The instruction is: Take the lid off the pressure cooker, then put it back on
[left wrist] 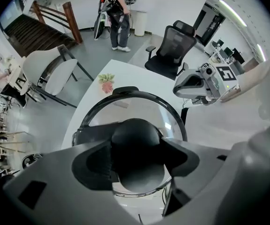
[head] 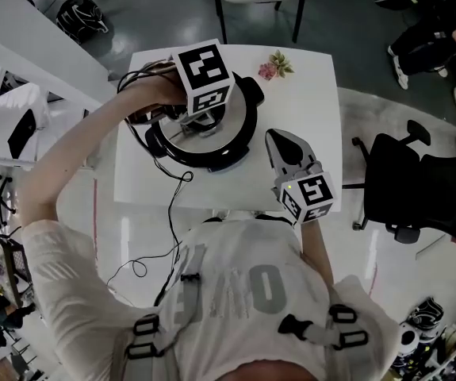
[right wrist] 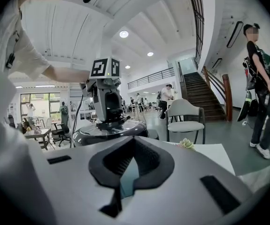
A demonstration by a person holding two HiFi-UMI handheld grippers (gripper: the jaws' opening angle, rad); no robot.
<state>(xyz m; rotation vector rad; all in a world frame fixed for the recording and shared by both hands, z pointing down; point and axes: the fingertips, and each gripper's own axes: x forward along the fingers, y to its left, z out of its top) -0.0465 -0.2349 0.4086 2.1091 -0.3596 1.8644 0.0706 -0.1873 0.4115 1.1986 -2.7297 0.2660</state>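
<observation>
A black pressure cooker [head: 243,133] with a round glass lid [left wrist: 139,108] stands on the white table [head: 311,94]. My left gripper [head: 200,121] points straight down over it. Its two pads [left wrist: 102,156] sit against either side of the lid's black knob [left wrist: 135,137], shut on it. The lid rests level on the cooker. My right gripper [head: 277,137] hovers to the right of the cooker near the table's front edge, pointing roughly level at it, jaws together and holding nothing. In the right gripper view, that gripper [right wrist: 134,142] faces the cooker [right wrist: 109,132] and the left gripper [right wrist: 107,116] above it.
A small pink flower [head: 273,66] lies at the table's far edge behind the cooker. Black cables [head: 164,182] trail off the table's left front. A black office chair [head: 406,181] stands to the right of the table. A person [right wrist: 261,88] stands in the background.
</observation>
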